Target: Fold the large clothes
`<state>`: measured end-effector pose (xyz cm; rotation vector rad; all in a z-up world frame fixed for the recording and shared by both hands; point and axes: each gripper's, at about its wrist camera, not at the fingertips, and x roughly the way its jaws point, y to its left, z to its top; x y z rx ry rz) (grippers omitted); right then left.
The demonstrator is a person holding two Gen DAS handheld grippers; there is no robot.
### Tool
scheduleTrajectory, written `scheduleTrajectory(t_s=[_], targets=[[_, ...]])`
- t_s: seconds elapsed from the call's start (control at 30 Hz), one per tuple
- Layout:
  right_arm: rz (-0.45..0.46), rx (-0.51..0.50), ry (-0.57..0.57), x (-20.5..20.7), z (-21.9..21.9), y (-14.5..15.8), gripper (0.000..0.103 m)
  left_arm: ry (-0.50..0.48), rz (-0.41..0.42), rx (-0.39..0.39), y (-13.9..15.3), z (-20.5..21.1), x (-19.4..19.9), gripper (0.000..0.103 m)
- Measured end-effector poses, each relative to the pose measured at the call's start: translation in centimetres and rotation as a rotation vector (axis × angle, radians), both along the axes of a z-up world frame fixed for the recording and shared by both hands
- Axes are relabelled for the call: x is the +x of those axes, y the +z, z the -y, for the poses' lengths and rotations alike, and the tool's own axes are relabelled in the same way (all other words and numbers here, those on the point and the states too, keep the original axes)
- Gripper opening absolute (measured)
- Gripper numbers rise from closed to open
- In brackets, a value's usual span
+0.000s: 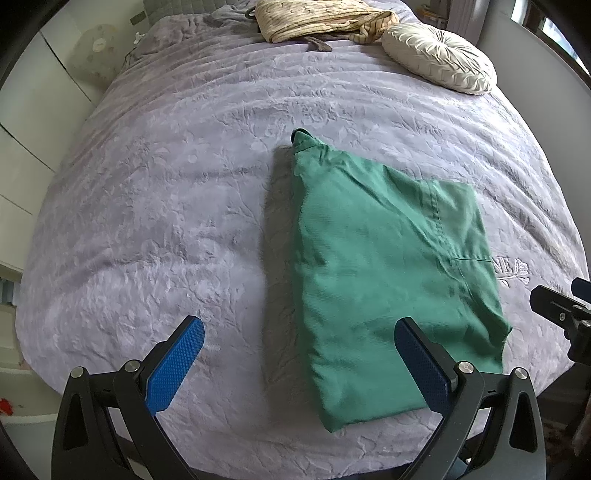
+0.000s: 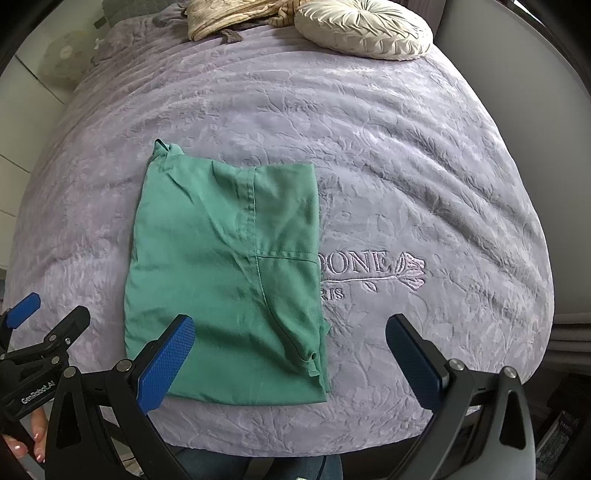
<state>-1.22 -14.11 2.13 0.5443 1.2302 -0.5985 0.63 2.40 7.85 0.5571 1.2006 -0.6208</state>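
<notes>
A green garment point(image 1: 384, 266) lies folded into a rough rectangle on the lilac bedspread point(image 1: 166, 192), with a small corner poking out at its far end. It also shows in the right wrist view point(image 2: 225, 273). My left gripper point(image 1: 299, 362) is open and empty, held above the garment's near left edge; its right finger point(image 1: 421, 369) overlaps the cloth in view. My right gripper point(image 2: 290, 362) is open and empty above the garment's near right corner. The right gripper's body shows at the far right of the left view point(image 1: 561, 310), and the left gripper at the left of the right view point(image 2: 33, 325).
A round cream cushion point(image 1: 439, 55) and a beige striped bundle of cloth point(image 1: 317, 18) lie at the far end of the bed. White cabinets point(image 1: 26, 129) stand to the left. The bedspread has embroidered lettering point(image 2: 362, 266) right of the garment.
</notes>
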Motion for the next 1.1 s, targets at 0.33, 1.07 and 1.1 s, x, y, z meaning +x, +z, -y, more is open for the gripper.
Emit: scheduleTrajectory(t_s=[0.33,1.07,1.1], targets=[[-0.002,0.002,0.001,-0.11,0.23,-0.04,0.103,0.007,-0.012,0.005,-0.23,0.17,-0.07,0.103],[-0.004,0.003,0.001,-0.05,0.13,-0.06,0.103,0.005,-0.013,0.005,-0.34,0.08,-0.24,0.103],[-0.004,0.003,0.001,-0.04,0.15,-0.05,0.103,0.005,-0.013,0.005,-0.33,0.07,-0.23,0.103]])
